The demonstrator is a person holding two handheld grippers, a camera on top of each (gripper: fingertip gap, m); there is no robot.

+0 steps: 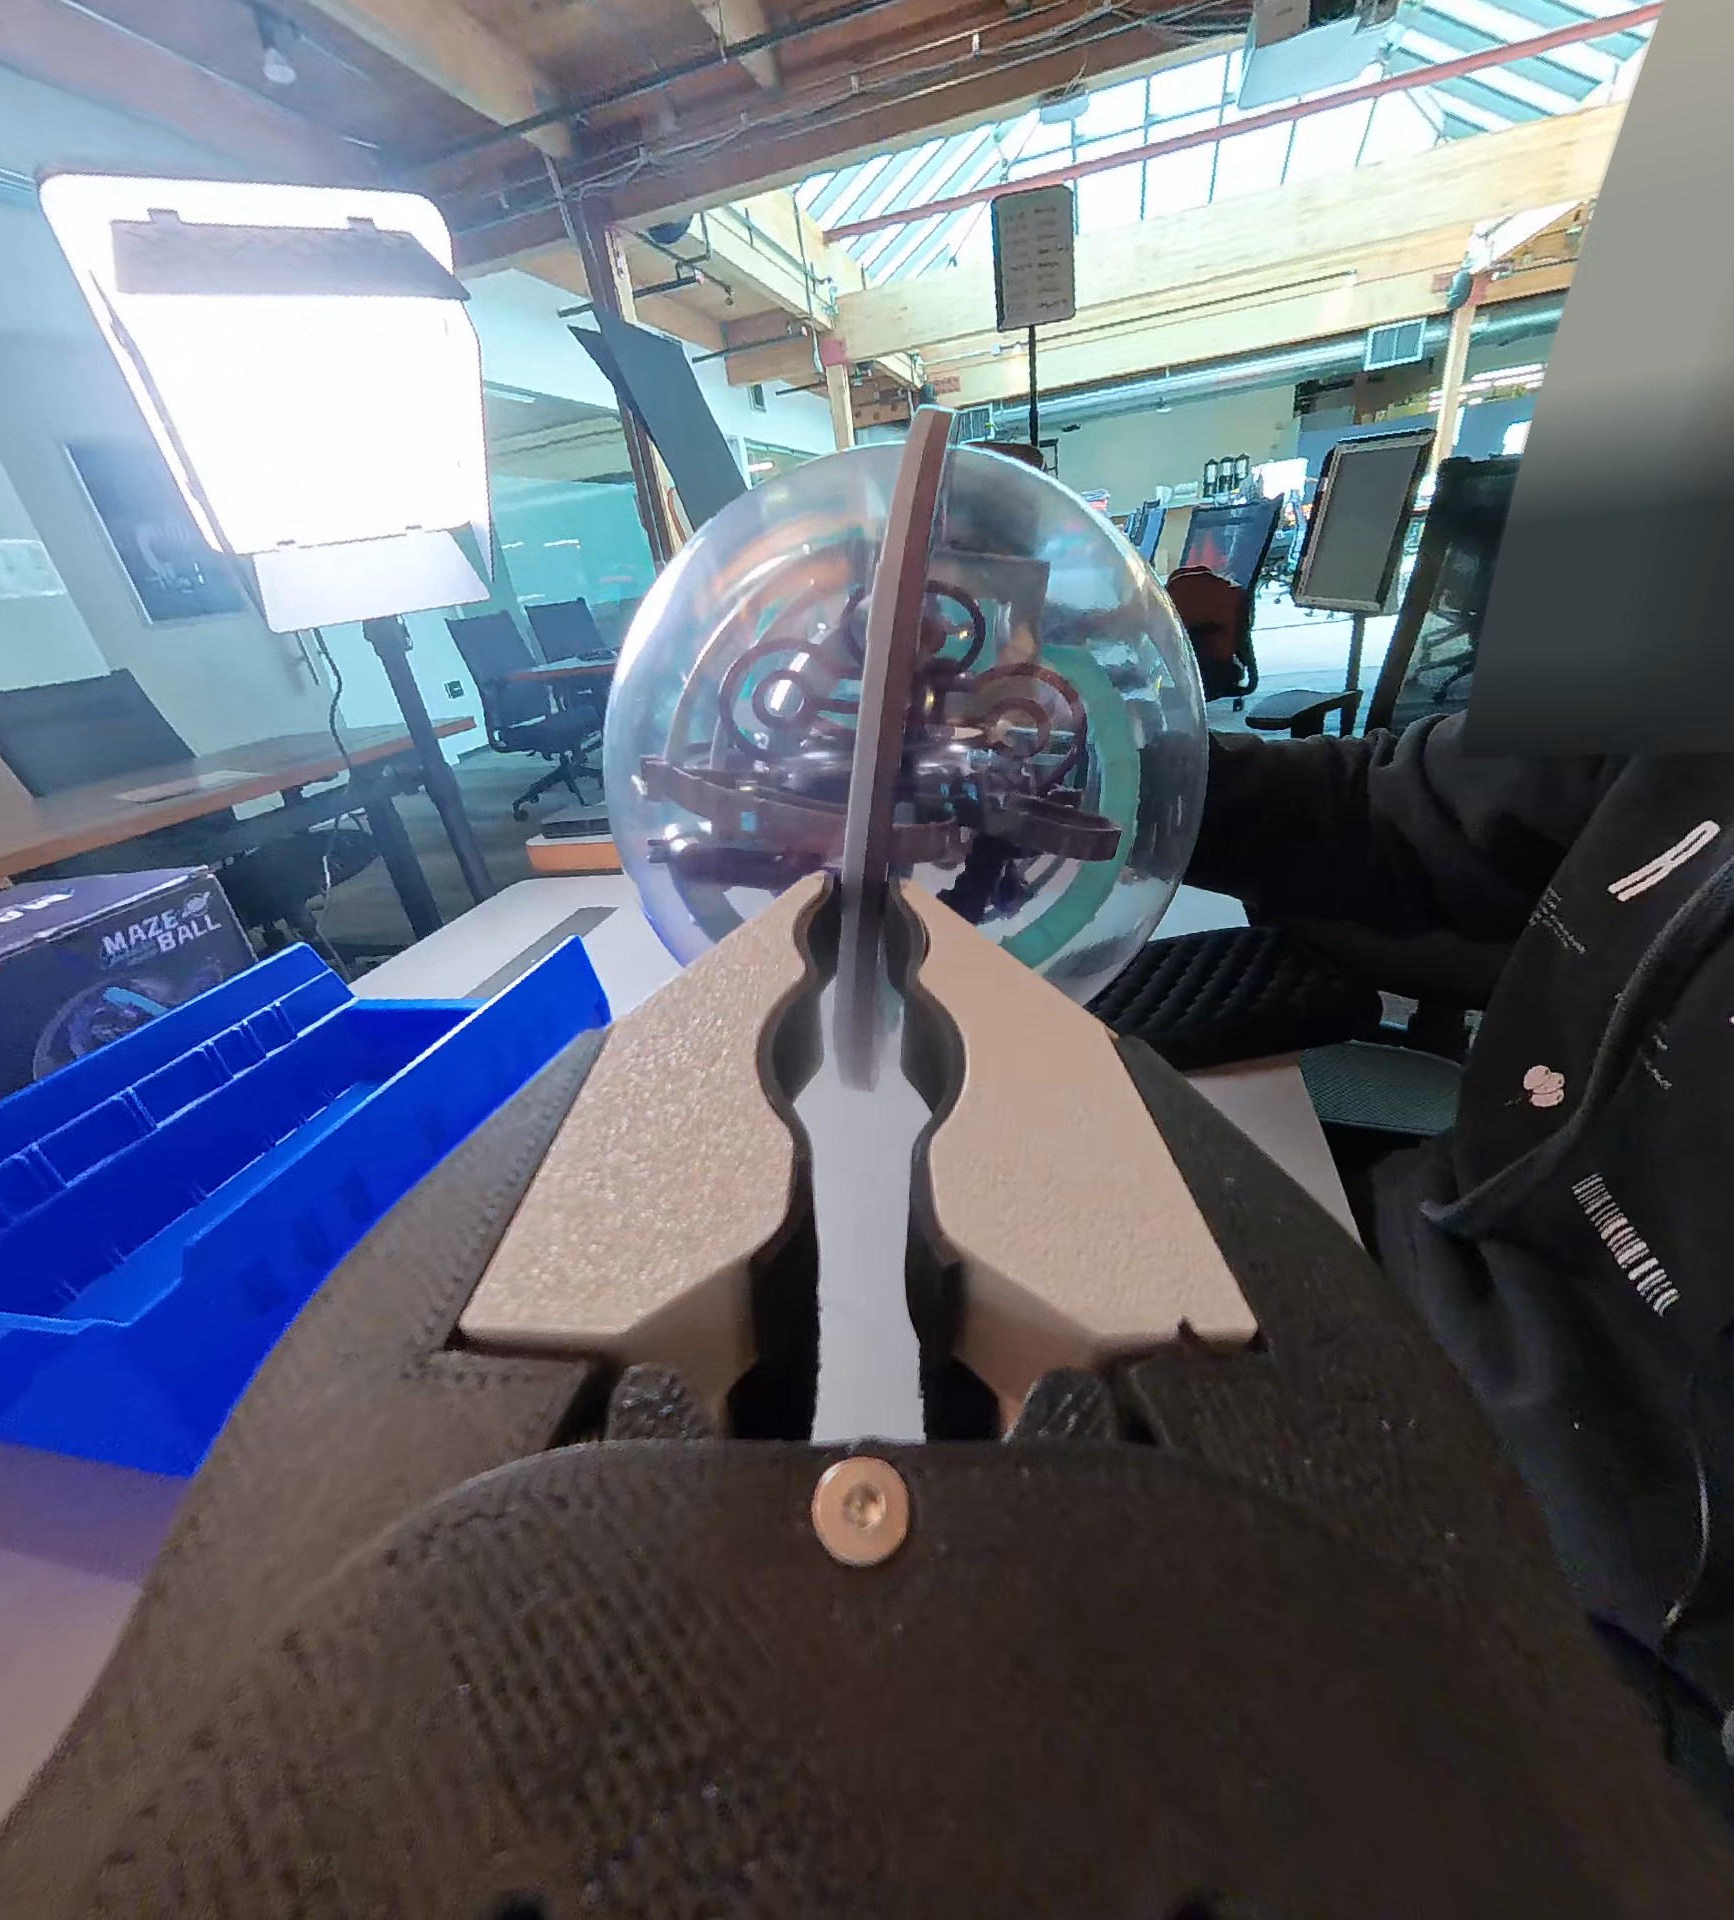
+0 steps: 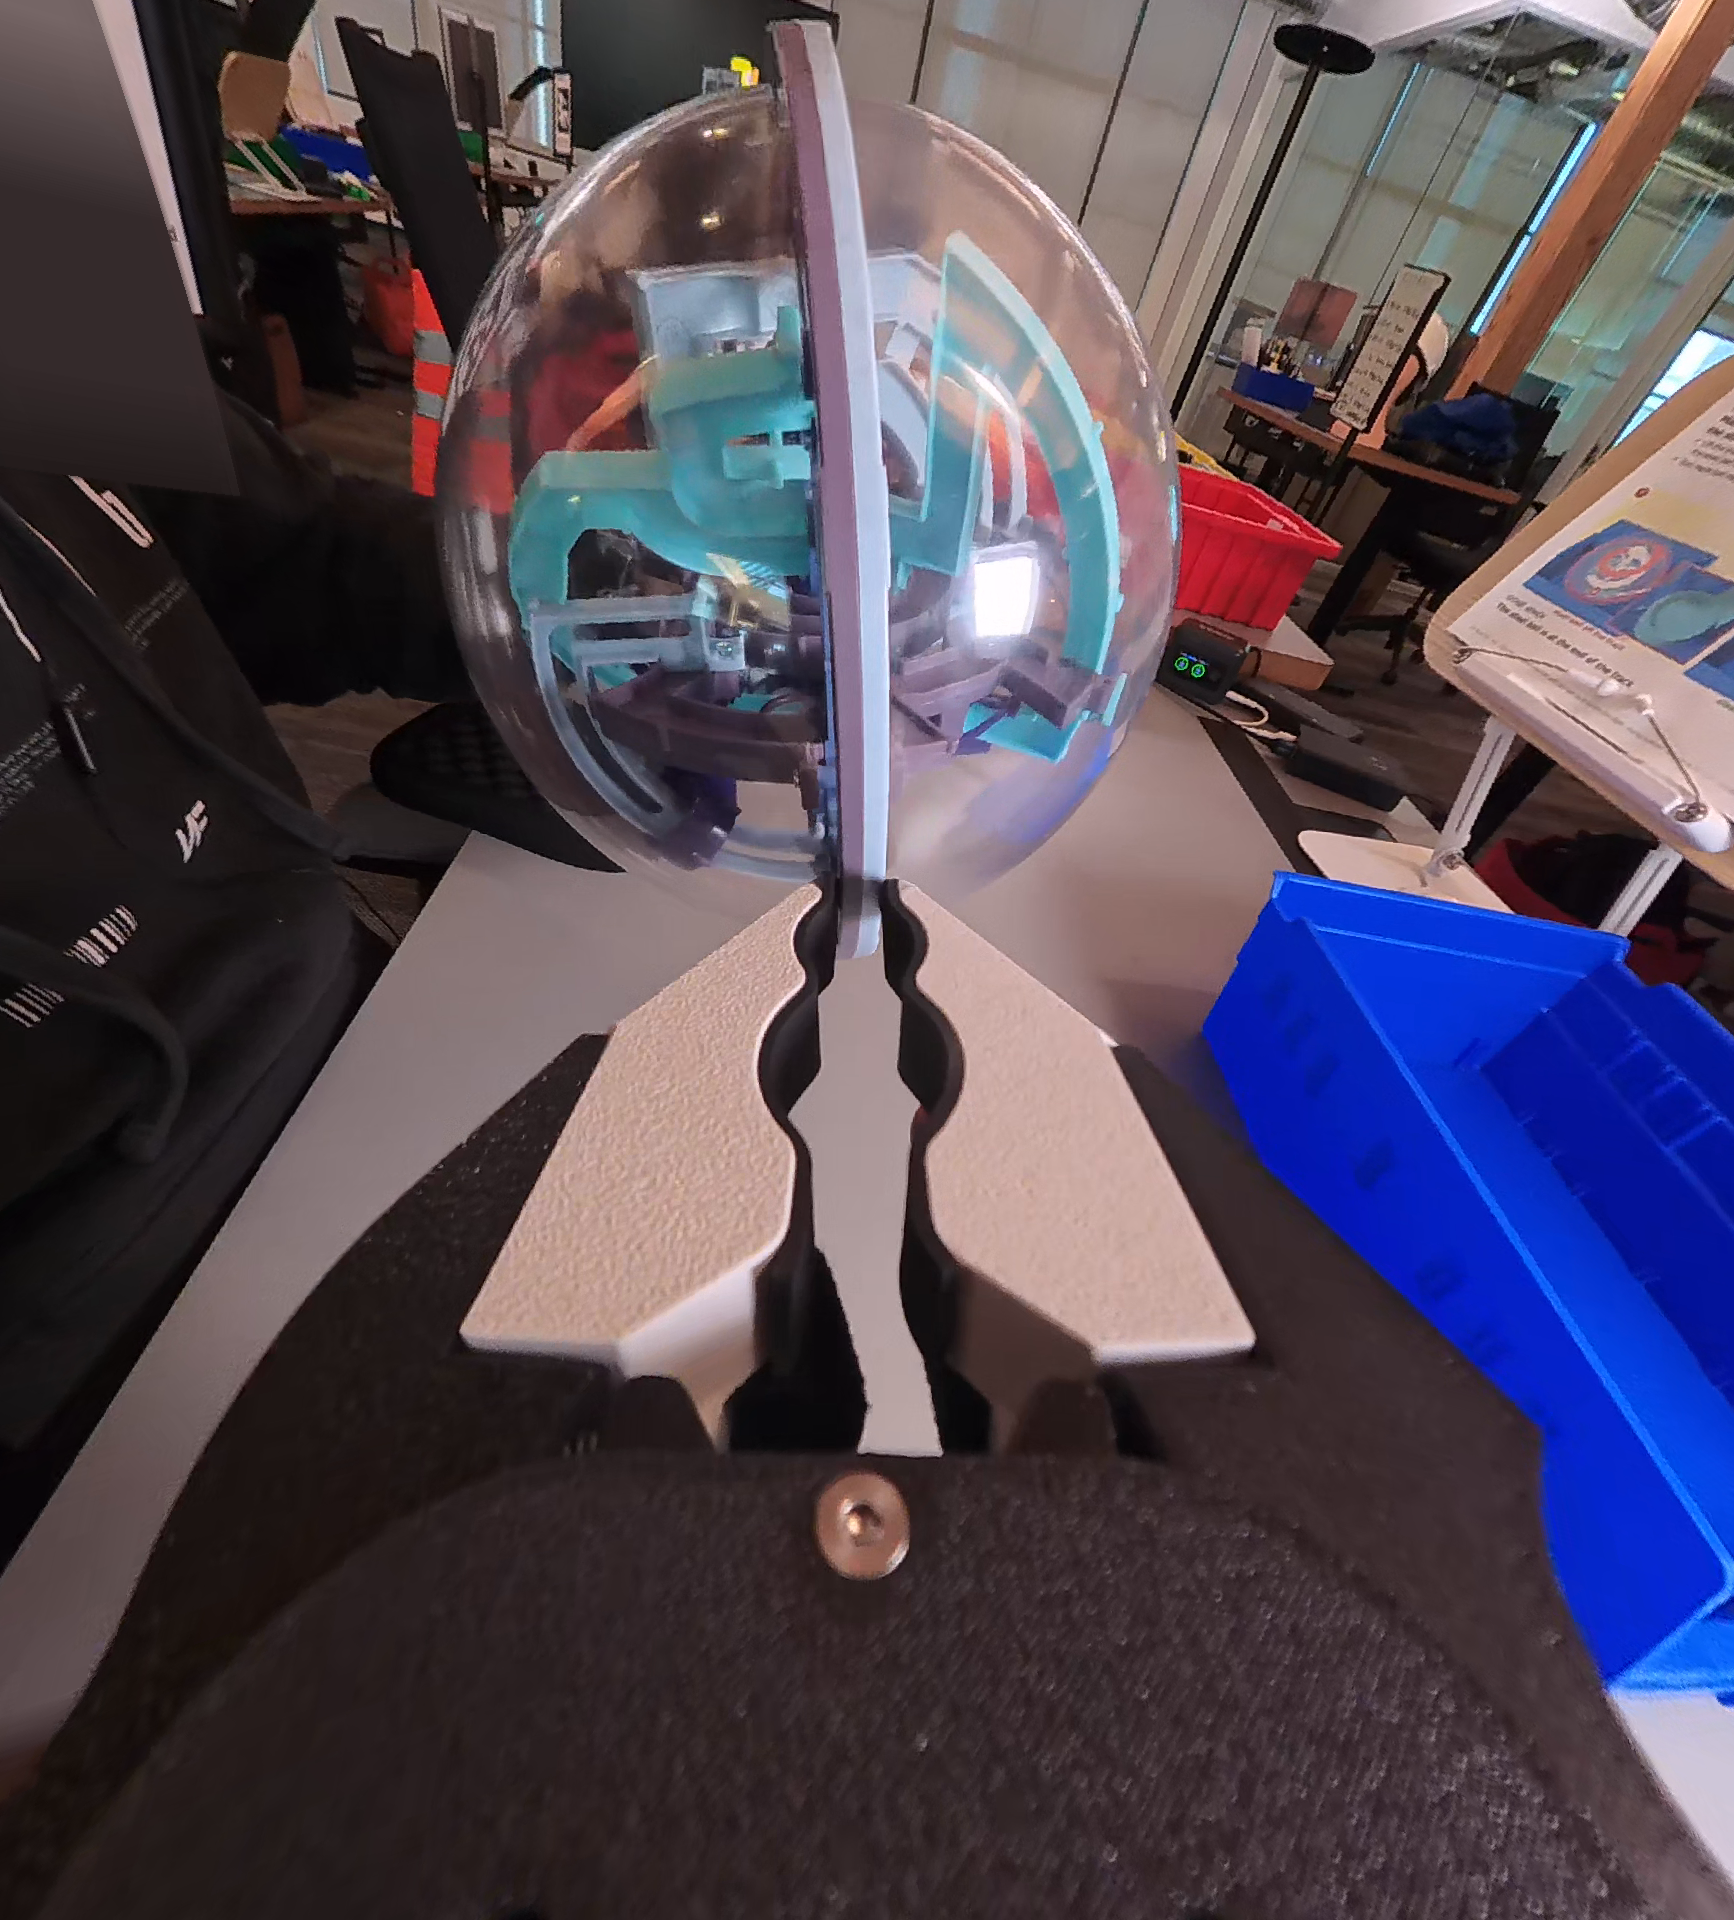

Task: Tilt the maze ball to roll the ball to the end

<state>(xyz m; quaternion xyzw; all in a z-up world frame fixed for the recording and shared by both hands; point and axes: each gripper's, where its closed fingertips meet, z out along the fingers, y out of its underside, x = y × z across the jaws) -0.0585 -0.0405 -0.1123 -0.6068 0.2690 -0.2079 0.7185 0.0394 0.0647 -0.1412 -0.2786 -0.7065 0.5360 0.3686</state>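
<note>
Clear maze ball [image 1: 1029, 727], rim pinched by both tongs, ball indiscernible

An open-plan office in a converted industrial loft, partly used as a recording space. Overhead run bare timber beams [image 1: 572, 73], a red pipe [image 1: 1206, 125] and a skylight [image 1: 1102, 135]. Rows of desks with black office chairs [image 1: 520, 686] fill the floor, and glass partitions [image 2: 1445, 239] wall off rooms beside a wooden post [image 2: 1611, 177]. A bright studio light panel [image 1: 291, 364] stands on a stand by the white desk [image 2: 530, 966]. Blue [image 2: 1528, 1195] and red [image 2: 1247, 551] storage bins and an instruction sheet on a stand [image 2: 1673, 623] sit close by.
</note>
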